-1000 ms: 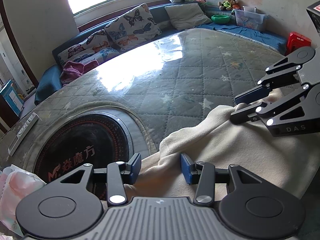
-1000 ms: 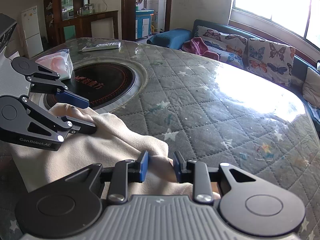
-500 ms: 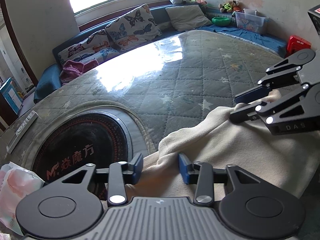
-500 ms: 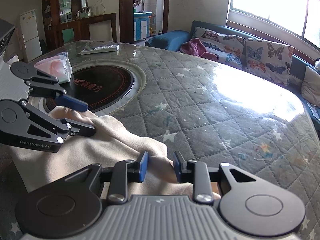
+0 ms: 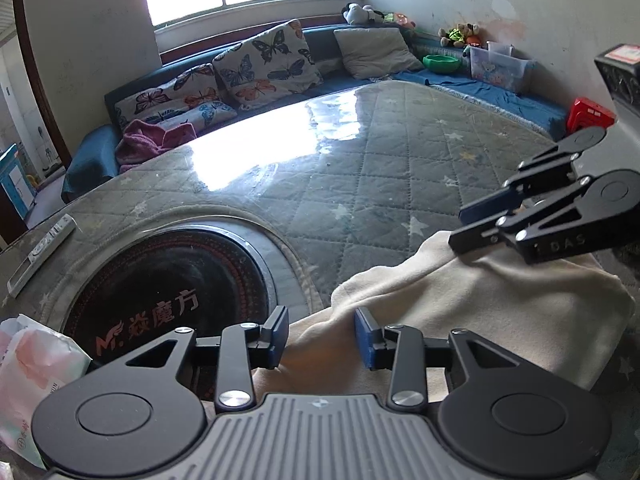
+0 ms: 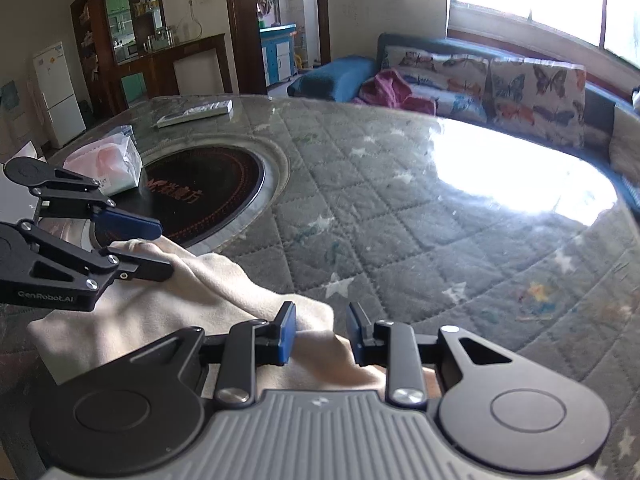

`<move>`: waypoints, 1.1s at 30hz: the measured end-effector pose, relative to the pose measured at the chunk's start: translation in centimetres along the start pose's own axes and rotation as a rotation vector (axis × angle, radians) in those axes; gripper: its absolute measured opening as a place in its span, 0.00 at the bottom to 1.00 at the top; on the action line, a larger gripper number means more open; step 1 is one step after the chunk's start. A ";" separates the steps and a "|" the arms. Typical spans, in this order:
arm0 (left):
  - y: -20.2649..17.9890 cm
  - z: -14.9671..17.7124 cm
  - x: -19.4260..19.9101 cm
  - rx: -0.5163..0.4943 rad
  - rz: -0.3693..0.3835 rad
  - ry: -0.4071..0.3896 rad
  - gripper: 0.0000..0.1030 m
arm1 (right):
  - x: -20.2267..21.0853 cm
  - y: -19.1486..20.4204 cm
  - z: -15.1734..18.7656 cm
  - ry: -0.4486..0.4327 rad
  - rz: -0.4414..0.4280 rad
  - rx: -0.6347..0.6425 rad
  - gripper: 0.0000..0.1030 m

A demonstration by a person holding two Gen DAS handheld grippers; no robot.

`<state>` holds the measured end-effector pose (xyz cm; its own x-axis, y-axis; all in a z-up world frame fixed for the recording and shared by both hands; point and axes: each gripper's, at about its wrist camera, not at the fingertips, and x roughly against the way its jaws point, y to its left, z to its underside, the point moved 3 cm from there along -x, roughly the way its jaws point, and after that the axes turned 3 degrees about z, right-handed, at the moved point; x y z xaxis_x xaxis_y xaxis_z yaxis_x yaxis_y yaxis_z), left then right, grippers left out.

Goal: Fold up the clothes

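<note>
A cream cloth (image 5: 460, 304) lies bunched on the quilted table cover, near the front edge; it also shows in the right wrist view (image 6: 192, 304). My left gripper (image 5: 322, 334) is open, its jaws either side of a raised fold at the cloth's left end. My right gripper (image 6: 320, 336) is open around the cloth's far corner. Each gripper shows in the other's view, the right one (image 5: 466, 226) and the left one (image 6: 160, 250), both with jaws apart over the cloth edge.
A round black hotplate (image 5: 168, 280) is set in the table left of the cloth. A tissue pack (image 6: 108, 164) and a remote (image 6: 196, 114) lie beyond it. A sofa with butterfly cushions (image 5: 256, 68) runs along the far side.
Both grippers have opened wider around the cloth. The cloth has settled lower on the table.
</note>
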<state>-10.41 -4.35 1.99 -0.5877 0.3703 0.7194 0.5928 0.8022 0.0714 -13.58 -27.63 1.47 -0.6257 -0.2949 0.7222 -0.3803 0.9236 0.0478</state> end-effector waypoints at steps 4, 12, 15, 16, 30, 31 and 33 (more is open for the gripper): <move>0.0 0.1 -0.6 0.003 0.015 0.011 0.43 | -0.7 -0.3 0.1 0.024 -0.034 -0.049 0.26; 0.0 0.2 -1.4 0.021 0.084 0.015 0.25 | -0.3 0.4 -0.1 -0.007 -0.021 -0.015 0.09; -0.3 0.0 -0.5 0.010 0.065 -0.031 0.18 | 1.1 1.4 -0.6 -0.097 0.027 0.037 0.08; -0.4 -0.1 -0.1 -0.002 0.048 -0.050 0.17 | 1.5 1.6 -0.7 -0.122 0.040 0.049 0.08; -0.8 -0.5 0.3 0.022 -0.001 -0.067 0.24 | 3.3 1.0 -0.2 -0.177 0.103 0.041 0.19; -1.0 -0.7 0.7 0.029 0.013 -0.077 0.24 | 4.1 1.0 -0.1 -0.191 0.111 0.042 0.26; -2.0 -1.0 1.3 0.029 0.051 -0.094 0.24 | 5.2 0.8 0.3 -0.199 0.123 0.035 0.30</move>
<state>-11.81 -5.96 3.46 -0.6074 0.4519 0.6533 0.6076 0.7941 0.0155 -17.33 -28.48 5.11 -0.7892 -0.2265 0.5709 -0.3144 0.9475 -0.0588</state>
